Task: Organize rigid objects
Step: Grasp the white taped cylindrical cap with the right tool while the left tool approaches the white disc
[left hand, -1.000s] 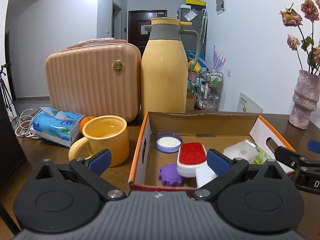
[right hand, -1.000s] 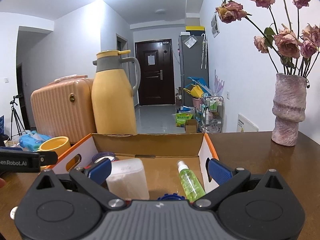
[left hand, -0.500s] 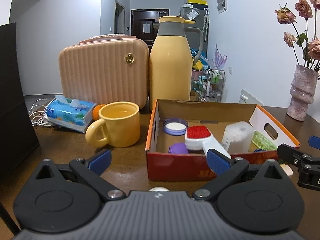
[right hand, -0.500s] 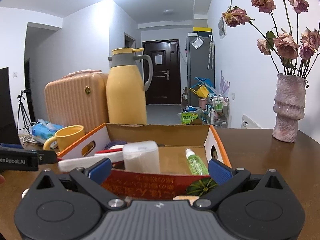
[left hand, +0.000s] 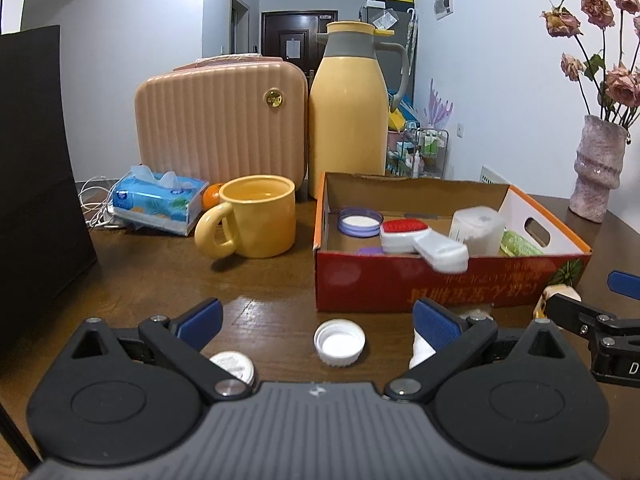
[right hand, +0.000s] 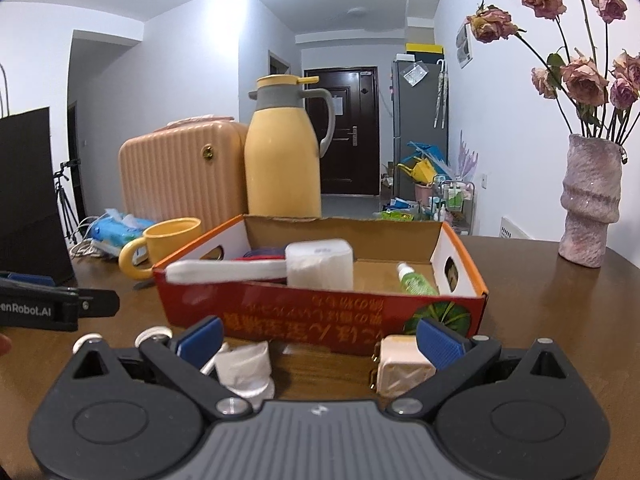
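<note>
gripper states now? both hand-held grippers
Left hand-held gripper: open, holding nothing.
Right hand-held gripper: open, holding nothing.

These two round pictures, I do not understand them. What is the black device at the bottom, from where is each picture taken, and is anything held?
Each picture comes from a fisheye camera on a hand-held two-finger gripper, looking forward along its fingers. The left gripper and the right gripper are both open and hold nothing. On the brown table stands a red cardboard box with a red brush inside. In front of it lie a white bottle cap and a cream plug adapter. A yellow mug stands to its left.
</note>
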Motion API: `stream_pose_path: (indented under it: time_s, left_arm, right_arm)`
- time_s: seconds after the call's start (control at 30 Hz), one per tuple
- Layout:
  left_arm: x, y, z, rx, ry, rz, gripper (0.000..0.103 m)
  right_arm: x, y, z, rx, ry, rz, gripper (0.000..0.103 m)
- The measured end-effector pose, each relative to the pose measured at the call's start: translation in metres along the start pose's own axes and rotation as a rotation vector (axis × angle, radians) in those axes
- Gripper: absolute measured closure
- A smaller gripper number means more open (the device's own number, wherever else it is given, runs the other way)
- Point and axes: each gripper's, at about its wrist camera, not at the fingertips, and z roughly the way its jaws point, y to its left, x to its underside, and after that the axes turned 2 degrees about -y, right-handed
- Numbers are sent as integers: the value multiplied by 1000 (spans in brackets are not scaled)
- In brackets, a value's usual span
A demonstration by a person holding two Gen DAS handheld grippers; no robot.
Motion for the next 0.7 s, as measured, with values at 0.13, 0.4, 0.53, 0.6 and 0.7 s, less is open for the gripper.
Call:
stream_pose_path:
  time_s: [0.13, 0.4, 0.53, 0.6, 0.7]
  left_arm:
    - [7, 3, -3, 1, 11, 7, 0]
    - [8, 5, -2, 8, 20, 7, 0]
    - [9, 10, 1, 6, 44, 5, 0]
    - [9, 14, 3, -1, 53, 4, 0]
    - [10, 21, 4, -7, 64, 3, 0]
  right_arm:
    - [6, 6, -3, -6, 11, -11, 0]
    - [8, 11, -1, -9, 27, -21, 0]
    - [8, 16, 10, -25, 71, -32, 0]
    - [9, 19, 19, -32, 98, -41, 0]
    - [10, 26, 32, -39, 135, -57, 2]
